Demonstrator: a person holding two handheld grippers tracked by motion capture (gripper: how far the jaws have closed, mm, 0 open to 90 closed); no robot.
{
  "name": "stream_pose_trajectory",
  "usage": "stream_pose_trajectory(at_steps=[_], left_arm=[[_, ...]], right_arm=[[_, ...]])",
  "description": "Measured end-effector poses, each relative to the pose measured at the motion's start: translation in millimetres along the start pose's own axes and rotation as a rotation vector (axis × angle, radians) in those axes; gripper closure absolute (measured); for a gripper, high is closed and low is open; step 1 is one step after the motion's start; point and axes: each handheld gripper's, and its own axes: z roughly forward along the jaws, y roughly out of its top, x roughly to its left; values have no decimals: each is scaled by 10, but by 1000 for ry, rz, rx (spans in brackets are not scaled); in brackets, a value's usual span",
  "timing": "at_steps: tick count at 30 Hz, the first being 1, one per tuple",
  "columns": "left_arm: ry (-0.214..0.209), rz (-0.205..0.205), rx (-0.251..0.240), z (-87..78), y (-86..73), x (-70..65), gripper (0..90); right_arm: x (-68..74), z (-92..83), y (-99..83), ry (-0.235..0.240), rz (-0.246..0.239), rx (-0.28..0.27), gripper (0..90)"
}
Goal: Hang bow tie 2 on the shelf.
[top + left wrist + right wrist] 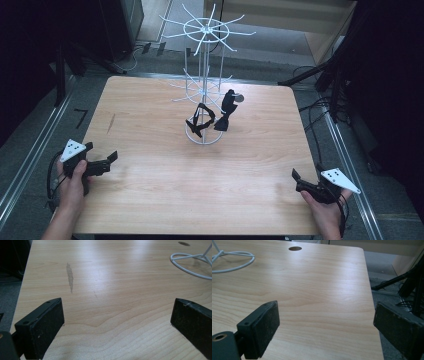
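A white wire display rack (204, 90) stands at the back middle of the wooden table (150, 190). Two black bow ties hang on its lower hooks: one (200, 119) near the base ring, the other (226, 111) to its right. My left gripper (106, 160) sits at the table's left edge, open, with nothing between its jaws; it also shows as the left gripper (117, 322). My right gripper (295, 181) is at the table's right edge, open and empty, seen again as the right gripper (325, 325). The rack's base ring (190, 265) (232, 260) lies far ahead of both.
A grey streak (70, 277) marks the tabletop ahead of the left gripper. A round cable hole (295, 248) sits near the table's far right corner. Black stand legs and cables (325, 100) crowd the floor beyond the right edge.
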Motion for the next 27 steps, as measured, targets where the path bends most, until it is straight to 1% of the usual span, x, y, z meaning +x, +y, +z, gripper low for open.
stream_pose_trajectory(at_steps=[4, 6, 11, 16, 22, 27], left_arm=[[1, -2, 0, 1, 0, 0, 0], [1, -2, 0, 1, 0, 0, 0], [-4, -5, 3, 4, 3, 10, 0], [-3, -5, 2, 3, 2, 7, 0], [-3, -4, 4, 6, 4, 11, 0], [-3, -4, 6, 8, 4, 9, 0]], right_arm=[[-34, -26, -52, -10, 20, 7, 70], [-27, -31, -57, -17, 22, 5, 72], [6, 0, -72, -29, 3, 11, 72], [2, 0, -84, -30, 10, 4, 78], [26, 11, -88, -34, -12, 3, 88], [11, 5, -86, -33, -3, -4, 89]])
